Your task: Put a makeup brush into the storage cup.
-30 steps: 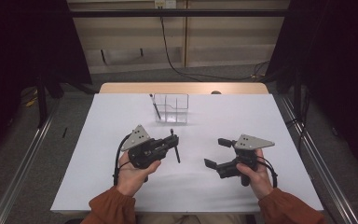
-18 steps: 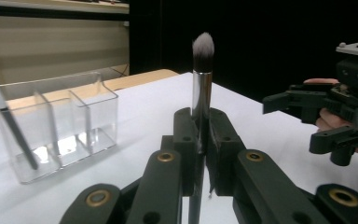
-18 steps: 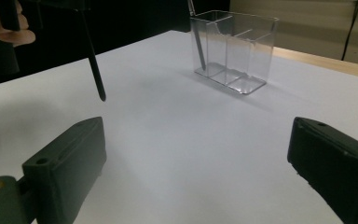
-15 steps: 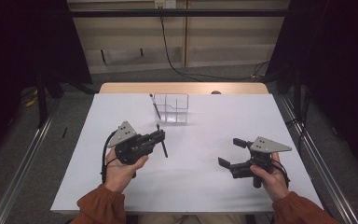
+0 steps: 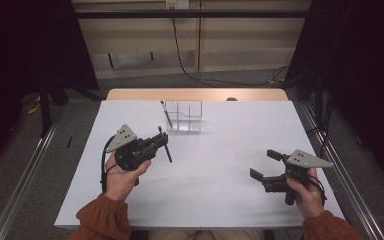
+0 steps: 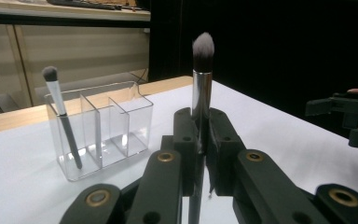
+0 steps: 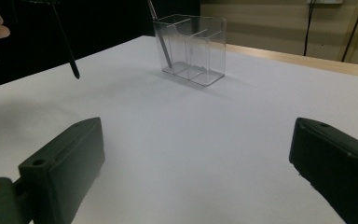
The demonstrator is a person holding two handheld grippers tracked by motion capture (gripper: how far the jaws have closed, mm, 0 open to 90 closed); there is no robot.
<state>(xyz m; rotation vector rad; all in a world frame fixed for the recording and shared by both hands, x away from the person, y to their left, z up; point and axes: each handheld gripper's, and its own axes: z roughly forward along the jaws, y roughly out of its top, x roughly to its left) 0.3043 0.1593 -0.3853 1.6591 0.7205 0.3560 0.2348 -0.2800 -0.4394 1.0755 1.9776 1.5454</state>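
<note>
My left gripper (image 5: 161, 143) hangs over the left middle of the white table (image 5: 215, 200), shut on a makeup brush (image 5: 166, 146). In the left gripper view the brush (image 6: 201, 88) stands upright between the jaws, grey bristles on top, and its dark handle tip (image 7: 72, 65) points down. A clear three-compartment organizer (image 5: 185, 117) (image 6: 103, 125) (image 7: 192, 45) stands at the back centre. A second brush (image 5: 165, 112) (image 6: 61, 114) leans in its left compartment. My right gripper (image 5: 266, 165) (image 7: 196, 172) is held open and empty above the table's front right.
A wooden strip (image 5: 195, 94) runs along the table's far edge, with a wall and a hanging cable (image 5: 180, 45) behind it. Metal rails (image 5: 25, 185) flank the table on both sides. White table surface stretches between the two grippers.
My left gripper has carried the brush to the left. The right gripper has drifted right, toward the front right corner, and stays open.
</note>
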